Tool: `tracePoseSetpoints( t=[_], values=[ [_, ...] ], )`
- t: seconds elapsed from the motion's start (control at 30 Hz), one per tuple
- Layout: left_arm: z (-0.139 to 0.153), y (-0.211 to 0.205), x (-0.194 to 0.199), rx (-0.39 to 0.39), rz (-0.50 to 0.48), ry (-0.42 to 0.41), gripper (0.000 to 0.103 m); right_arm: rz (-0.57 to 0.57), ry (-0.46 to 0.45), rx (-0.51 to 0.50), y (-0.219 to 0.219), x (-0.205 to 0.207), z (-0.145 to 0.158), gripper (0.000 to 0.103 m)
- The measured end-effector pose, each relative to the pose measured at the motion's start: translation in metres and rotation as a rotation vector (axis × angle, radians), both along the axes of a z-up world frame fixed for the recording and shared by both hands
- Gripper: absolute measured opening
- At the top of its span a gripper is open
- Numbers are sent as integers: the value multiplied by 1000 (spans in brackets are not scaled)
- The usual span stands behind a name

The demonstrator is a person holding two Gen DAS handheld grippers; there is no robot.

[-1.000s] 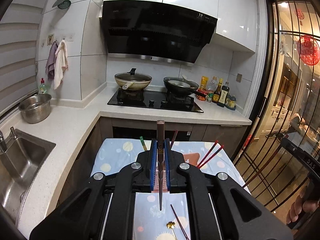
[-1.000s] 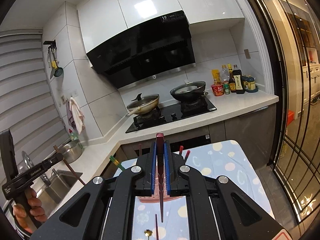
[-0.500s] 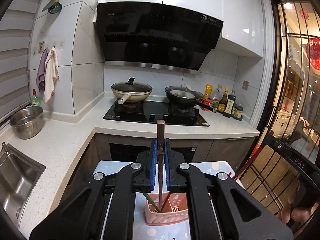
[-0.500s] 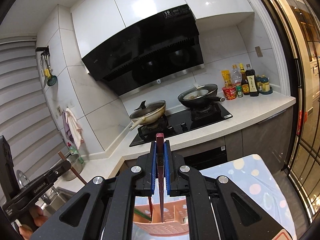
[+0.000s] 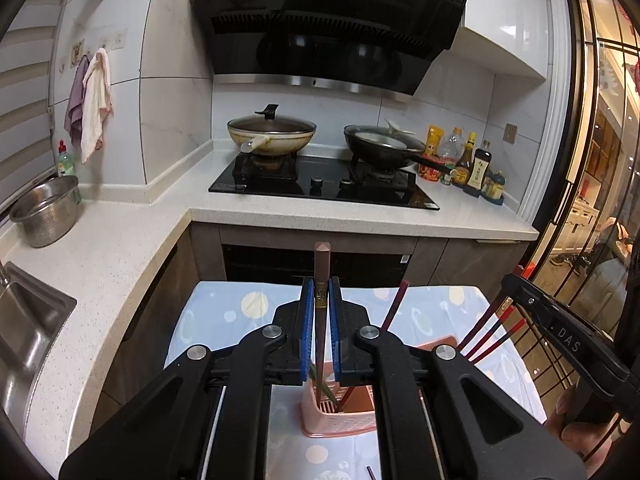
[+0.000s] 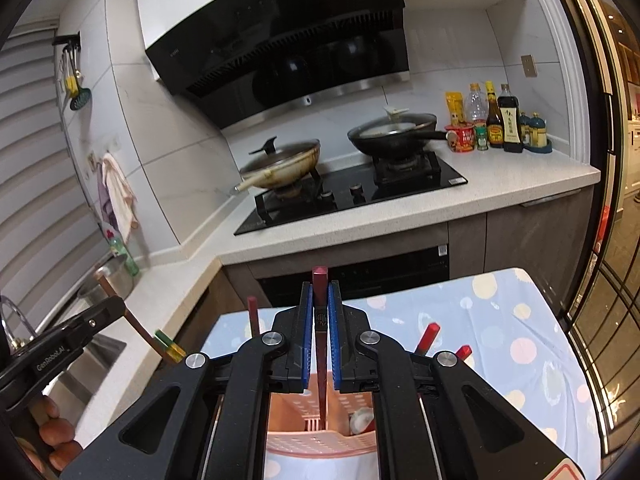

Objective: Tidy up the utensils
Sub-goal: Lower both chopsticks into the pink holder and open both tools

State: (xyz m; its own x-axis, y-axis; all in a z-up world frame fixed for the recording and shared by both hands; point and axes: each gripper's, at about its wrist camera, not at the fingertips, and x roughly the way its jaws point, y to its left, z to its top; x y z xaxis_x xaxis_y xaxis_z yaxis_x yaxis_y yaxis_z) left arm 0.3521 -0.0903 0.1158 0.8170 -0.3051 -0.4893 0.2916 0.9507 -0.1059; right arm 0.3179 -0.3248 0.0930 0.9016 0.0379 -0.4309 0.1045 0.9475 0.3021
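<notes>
In the left wrist view, the left gripper (image 5: 321, 322) is being kept with its jaws nearly closed on a brown chopstick (image 5: 320, 280), which is being pinched upright between the blue pads, its lower end being lowered into the pink utensil basket (image 5: 332, 420) on the dotted cloth of the bench (image 5: 224, 312). Red chopsticks (image 5: 490, 338) are being shown leaning out of the basket on the right. "DAS" is being read on the right gripper's body at the right edge, and "19" on the black range hood (image 5: 328, 24). In the right wrist view, the right gripper (image 6: 320, 322) is being held narrowly closed on a dark red chopstick (image 6: 320, 284), clamped upright, its tip being dipped into the pink utensil basket (image 6: 288, 412). "GenRobot.AI" is being read on the left gripper's body at the left edge, above a hand (image 6: 56, 432).
</notes>
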Motion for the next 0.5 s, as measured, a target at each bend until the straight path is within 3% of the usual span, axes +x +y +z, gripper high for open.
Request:
tracePoseSetpoints(
  t=[0.03,0.07,0.1,0.13,0.17,0.23,0.27,0.5],
  values=[
    [-1,1,-1,1,8,1,8,-8,2,-1,0,0,-2,13],
    [-2,2,-1,1,9,4,10,-19,2,-5,0,-2,-2,27],
    [-3,3,-1,0,15,7,18,-31,-7,-6,-1,-6,-2,43],
    [-3,5,-3,-4,22,7,30,-41,-18,-8,-2,-10,-2,49],
    [-2,7,-5,-7,30,4,36,-47,-28,-10,-3,-14,-1,53],
    [-2,10,-10,-7,46,-3,51,-48,-34,-14,-4,-22,2,53],
    [-2,11,-13,-5,49,-4,53,-48,-36,-16,-4,-25,4,53],
    [1,16,-40,8,51,-8,54,-40,-49,-23,-3,-58,13,53]
  ],
)
